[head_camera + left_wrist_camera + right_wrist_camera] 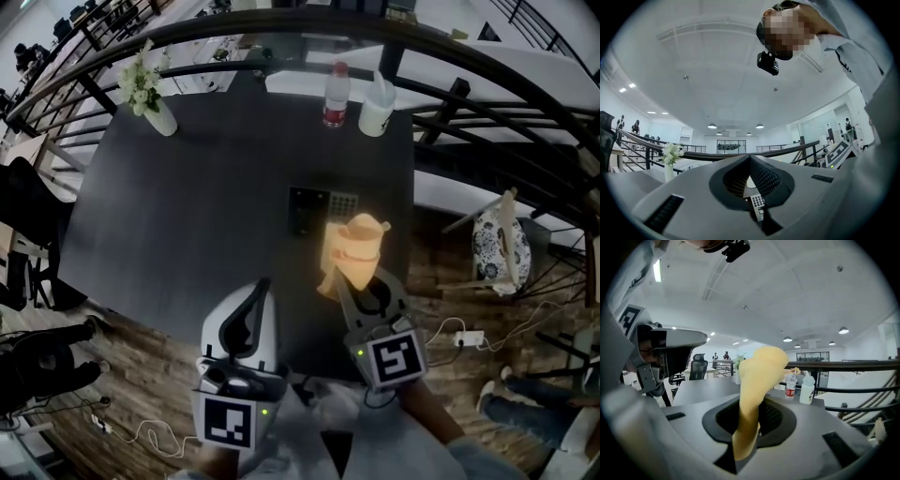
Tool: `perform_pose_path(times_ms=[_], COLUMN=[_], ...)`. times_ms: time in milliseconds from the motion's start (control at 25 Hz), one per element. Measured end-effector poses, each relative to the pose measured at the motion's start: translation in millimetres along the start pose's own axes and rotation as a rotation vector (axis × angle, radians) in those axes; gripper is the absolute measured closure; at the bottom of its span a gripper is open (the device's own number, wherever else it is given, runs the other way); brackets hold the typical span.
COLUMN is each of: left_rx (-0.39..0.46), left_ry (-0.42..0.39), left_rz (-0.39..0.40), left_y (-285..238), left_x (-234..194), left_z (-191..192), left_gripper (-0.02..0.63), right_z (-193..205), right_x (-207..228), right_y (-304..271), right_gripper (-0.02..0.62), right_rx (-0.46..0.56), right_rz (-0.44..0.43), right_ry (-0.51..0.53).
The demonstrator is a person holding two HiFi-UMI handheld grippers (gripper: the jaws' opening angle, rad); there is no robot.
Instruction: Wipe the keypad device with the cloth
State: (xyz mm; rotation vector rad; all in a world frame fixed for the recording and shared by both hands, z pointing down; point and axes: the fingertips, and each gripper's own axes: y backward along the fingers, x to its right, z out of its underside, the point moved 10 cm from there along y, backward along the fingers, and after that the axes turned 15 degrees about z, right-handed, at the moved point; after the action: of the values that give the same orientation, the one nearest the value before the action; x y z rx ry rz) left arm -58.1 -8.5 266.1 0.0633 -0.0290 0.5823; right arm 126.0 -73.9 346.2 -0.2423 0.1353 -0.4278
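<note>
Our right tool [364, 281] pinches the yellow cloth [354, 246] over the near edge of the keypad [323, 208] on the tabletop [187, 216]. Our left tool [258, 295] is pressed together, empty. Wiping seems not yet begun, so next we lower the cloth and sweep.

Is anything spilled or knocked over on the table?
Nothing stands out. The bottle, the white container and the flower vase stand upright at the far side of the table, and the keypad device lies flat. The yellow cloth is just bunched up, clamped in the right gripper.
</note>
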Motion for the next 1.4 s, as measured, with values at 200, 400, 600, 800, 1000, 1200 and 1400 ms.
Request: perform_pose_path(times_ms=[200, 400, 600, 800, 1000, 1200, 1400], left_rx=[-0.009, -0.015, -0.015, -0.036, -0.050, -0.065, -0.070], left_ry=[0.008, 0.017, 0.016, 0.022, 0.022, 0.028, 0.029], left_rz=[-0.017, -0.031, -0.040, -0.058, -0.064, -0.079, -0.079], left_y=[3.2, 5.1, 7.9, 16.0, 22.7, 29.8, 33.5], left_x=[-16.5, -31.0, -39.4, -48.1, -52.1, -58.1, -62.5], left_z=[5.2, 10.5, 12.8, 17.5, 18.9, 21.8, 23.1], left_gripper=[0.594, 0.594, 0.594, 0.594, 0.594, 0.594, 0.594], right_z=[2.9, 5.8, 9.7, 14.8, 23.4, 30.2, 37.5], right_x=[-13.9, -29.4, -39.2, -44.1, -48.5, -50.0, -47.2], right_y=[-28.9, -59.3, -82.7, -105.9, -128.5, -148.7, -163.4], right_gripper=[0.525, 0.525, 0.525, 0.525, 0.525, 0.525, 0.525], right_rx=[-0.025, -0.038, -0.046, -0.035, -0.051, -0.091, -0.131], right_rz=[-0.037, -0.061, -0.084, -0.081, -0.089, -0.058, -0.023], right_ry=[0.018, 0.021, 0.055, 0.080, 0.096, 0.075, 0.079])
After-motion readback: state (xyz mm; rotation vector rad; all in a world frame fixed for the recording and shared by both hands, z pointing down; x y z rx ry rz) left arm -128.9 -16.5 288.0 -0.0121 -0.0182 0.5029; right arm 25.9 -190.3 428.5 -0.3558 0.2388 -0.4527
